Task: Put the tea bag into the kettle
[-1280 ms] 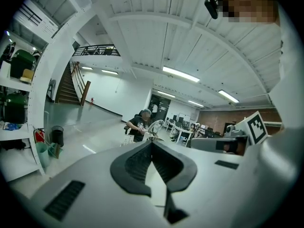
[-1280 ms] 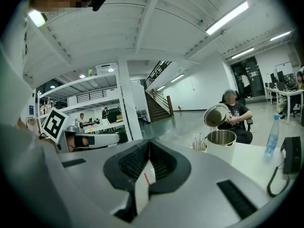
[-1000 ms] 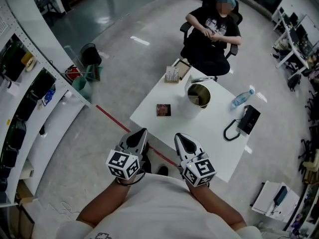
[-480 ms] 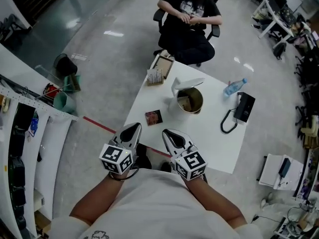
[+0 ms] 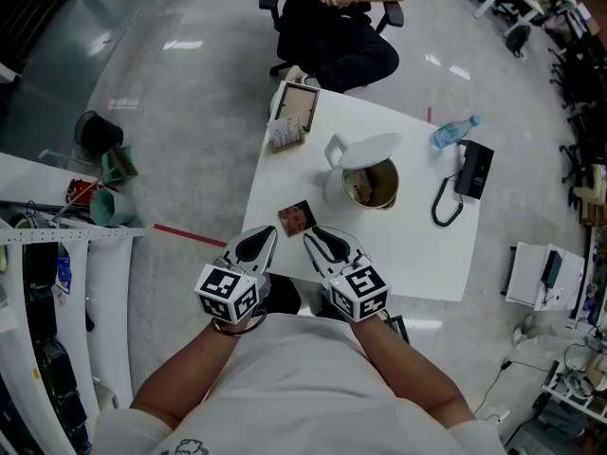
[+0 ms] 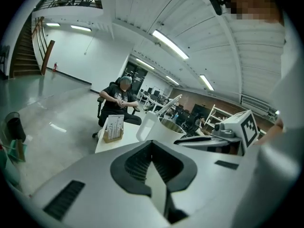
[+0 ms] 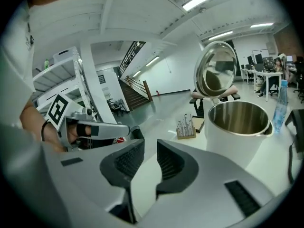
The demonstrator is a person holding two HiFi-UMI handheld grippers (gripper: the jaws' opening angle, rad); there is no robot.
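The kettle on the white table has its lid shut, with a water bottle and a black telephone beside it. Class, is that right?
The lid is raised, not shut: the right gripper view shows the kettle open. It does stand on the white table with the water bottle and black telephone beside it.

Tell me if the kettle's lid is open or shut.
Open. The kettle stands upright on the table with its lid swung up and back. In the right gripper view, the steel mouth is uncovered.

Kettle contents unclear; seated person cropped at top.
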